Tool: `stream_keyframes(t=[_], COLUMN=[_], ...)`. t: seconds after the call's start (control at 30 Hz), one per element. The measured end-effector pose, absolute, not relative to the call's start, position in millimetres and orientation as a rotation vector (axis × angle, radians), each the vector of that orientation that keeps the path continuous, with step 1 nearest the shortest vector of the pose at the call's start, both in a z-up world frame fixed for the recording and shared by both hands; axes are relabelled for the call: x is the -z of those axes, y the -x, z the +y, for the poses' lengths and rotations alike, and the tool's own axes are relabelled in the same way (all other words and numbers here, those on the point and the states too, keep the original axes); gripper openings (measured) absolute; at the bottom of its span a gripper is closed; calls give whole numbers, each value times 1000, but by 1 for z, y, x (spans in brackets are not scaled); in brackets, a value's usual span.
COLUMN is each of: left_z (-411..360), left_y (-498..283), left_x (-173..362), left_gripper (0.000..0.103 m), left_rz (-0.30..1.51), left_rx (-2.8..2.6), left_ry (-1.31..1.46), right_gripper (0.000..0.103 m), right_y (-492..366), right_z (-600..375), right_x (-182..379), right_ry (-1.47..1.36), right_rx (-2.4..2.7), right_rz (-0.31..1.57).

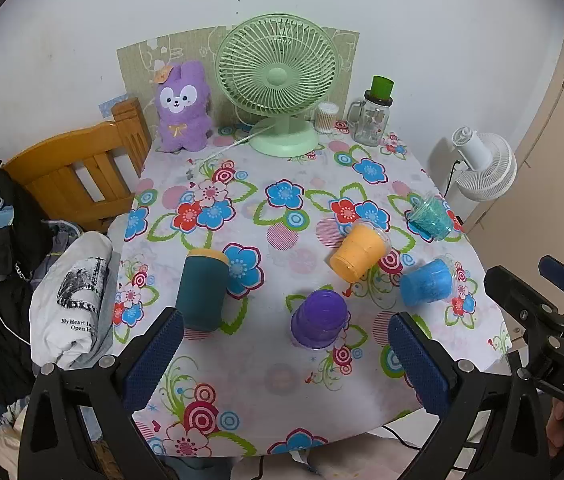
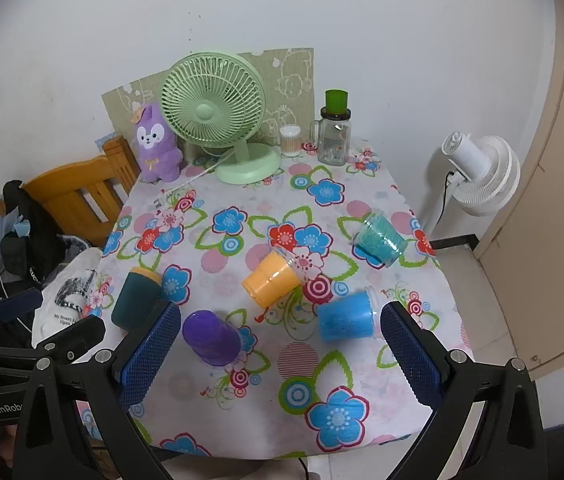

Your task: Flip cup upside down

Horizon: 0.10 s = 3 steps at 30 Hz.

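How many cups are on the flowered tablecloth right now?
5. Dark teal cup near the left edge; purple cup front centre; orange cup mid-table; blue cup to its right; teal glitter cup by the right edge. None seem hidden.

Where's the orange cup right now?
Mid-table, lying on its side: the orange cup sits between the purple cup and the teal cup, just behind the blue cup.
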<state>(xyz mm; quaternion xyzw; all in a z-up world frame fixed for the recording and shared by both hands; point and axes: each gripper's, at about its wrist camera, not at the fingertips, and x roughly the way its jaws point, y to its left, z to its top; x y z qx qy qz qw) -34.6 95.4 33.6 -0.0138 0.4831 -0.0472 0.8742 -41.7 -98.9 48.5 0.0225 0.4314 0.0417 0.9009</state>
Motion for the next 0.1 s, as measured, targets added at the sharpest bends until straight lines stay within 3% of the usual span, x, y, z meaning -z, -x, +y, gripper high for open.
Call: stream_keyframes(t=[0.1], left_z=[93], left_y=[31], left_x=[-30], left_gripper=[103], left_rz=[1018], left_rx=[96], left_ry=[30], right_gripper=[101], right_y=[37], right_z=[-101], right_x=[-45], right_ry=[-47], right_rx=[-90], right_rz=[905])
